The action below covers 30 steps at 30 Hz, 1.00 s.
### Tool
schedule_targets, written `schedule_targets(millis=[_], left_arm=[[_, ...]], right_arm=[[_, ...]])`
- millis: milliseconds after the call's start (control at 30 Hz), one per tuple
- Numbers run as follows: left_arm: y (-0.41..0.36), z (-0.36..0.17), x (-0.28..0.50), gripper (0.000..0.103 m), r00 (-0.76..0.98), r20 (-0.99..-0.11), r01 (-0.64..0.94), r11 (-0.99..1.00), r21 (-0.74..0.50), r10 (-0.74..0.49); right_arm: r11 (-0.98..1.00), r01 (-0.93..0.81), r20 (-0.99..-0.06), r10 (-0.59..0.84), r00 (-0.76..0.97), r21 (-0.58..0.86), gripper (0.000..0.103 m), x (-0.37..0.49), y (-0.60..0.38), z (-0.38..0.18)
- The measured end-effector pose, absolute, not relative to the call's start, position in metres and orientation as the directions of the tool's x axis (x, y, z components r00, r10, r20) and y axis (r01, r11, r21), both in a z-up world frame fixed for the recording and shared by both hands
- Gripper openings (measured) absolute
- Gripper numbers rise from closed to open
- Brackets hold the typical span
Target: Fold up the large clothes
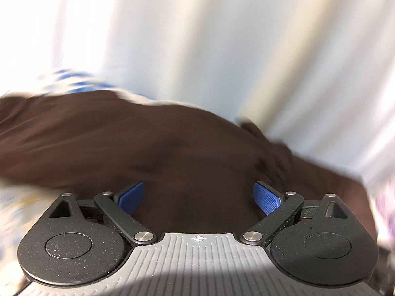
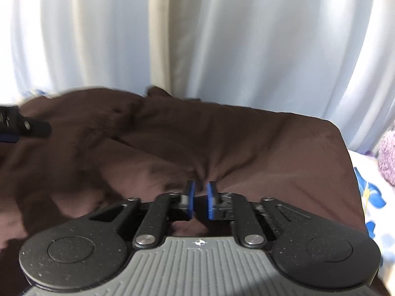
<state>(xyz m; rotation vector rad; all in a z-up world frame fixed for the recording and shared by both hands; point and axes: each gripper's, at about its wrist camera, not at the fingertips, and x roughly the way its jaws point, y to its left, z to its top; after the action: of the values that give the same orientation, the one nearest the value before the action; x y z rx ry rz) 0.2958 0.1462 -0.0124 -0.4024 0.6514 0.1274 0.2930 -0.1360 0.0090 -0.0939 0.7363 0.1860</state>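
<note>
A big dark brown garment [image 2: 222,143] lies spread and rumpled over a bed whose sheet [image 2: 370,197] is white with blue flowers, and it takes up most of what either camera sees. Behind the bed hang pale curtains [image 2: 222,37] in long vertical folds. The left gripper [image 1: 198,198] hangs above the brown cloth with its blue-padded fingers [image 1: 267,197] spread wide apart; nothing sits between them, and the cloth below looks well clear of the pads. That view is smeared with motion, so the folds in the fabric are hard to read, though a bit of the flowered sheet [image 1: 74,81] shows past the far edge of the garment. The right gripper [image 2: 199,198] is low over the garment, its fingers [image 2: 210,197] only a little apart with a narrow gap between the blue pads. Just ahead of the tips the cloth is drawn into a small pinched pucker with creases fanning out from it, but the pads do not press on it. At the left edge of the right camera's view the tip of the other gripper [image 2: 24,125] hovers over the garment. A fuzzy mauve object [image 2: 387,157] rests on the sheet at the far right.
</note>
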Motion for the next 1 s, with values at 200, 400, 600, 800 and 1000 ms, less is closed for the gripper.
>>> schedule_targets(millis=[200,400,600,800,1000], left_arm=[[0.286,-0.021,0.244,0.098,0.758,-0.602,-0.587,0.667,-0.460,0.251],[0.388,-0.056,0.203,0.072,0.700,-0.634,-0.714,0.296,-0.635,0.329],[0.433,-0.084,0.191,0.058,0.708,-0.625,-0.686,0.111,-0.719,0.329],[0.457,-0.103,0.183,0.021,0.753,-0.594,-0.630,0.052,-0.775,0.284],[0.454,-0.086,0.177,0.010,0.796,-0.535,-0.587,0.146,-0.796,0.283]], right_arm=[[0.963,-0.173,-0.675,0.269,0.687,0.208,0.032,0.255,-0.157,0.018],[0.947,-0.111,-0.687,0.296,0.664,0.301,0.032,0.242,-0.168,0.012],[0.942,-0.087,-0.692,0.298,0.658,0.323,0.032,0.240,-0.170,0.011],[0.944,-0.055,-0.702,0.281,0.654,0.327,0.032,0.239,-0.170,0.008],[0.945,-0.064,-0.693,0.281,0.664,0.322,0.032,0.237,-0.167,0.011]])
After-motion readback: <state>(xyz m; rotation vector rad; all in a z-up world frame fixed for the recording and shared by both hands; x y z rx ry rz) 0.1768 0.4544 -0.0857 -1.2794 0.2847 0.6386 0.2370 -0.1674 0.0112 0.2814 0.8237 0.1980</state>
